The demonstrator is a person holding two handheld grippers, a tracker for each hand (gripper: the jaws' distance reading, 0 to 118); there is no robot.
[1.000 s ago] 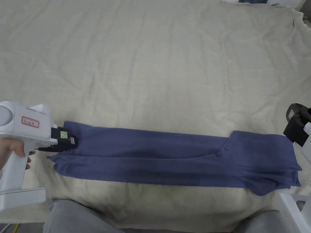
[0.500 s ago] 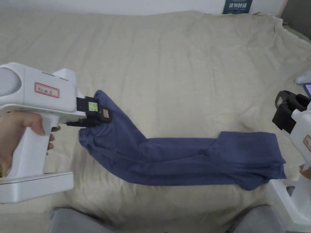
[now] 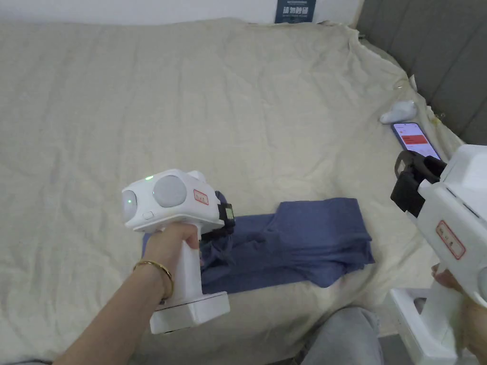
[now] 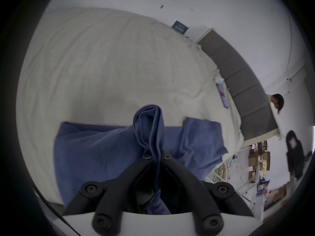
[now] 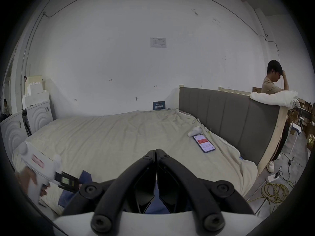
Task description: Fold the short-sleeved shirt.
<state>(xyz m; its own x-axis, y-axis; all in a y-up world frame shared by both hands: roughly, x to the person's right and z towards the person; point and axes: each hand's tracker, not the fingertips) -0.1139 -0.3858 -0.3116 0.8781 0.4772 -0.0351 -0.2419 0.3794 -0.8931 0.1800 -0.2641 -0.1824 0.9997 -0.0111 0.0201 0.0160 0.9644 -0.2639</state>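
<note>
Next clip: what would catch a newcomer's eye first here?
The blue shirt, a narrow band near the front edge of the beige bed sheet, with one end bunched in the shut left gripper. Then the right gripper, shut on nothing at the right, and a lit phone by the grey headboard.

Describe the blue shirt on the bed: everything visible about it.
The shirt is a plain dark blue, soft knit-looking cloth, already narrowed into a long strip. It lies near the front edge of the beige bed sheet. One end rests flat in layers; the other is bunched and lifted, pinched between the jaws of the left gripper, which holds it over the flat part. The right gripper is shut, clear of it.
</note>
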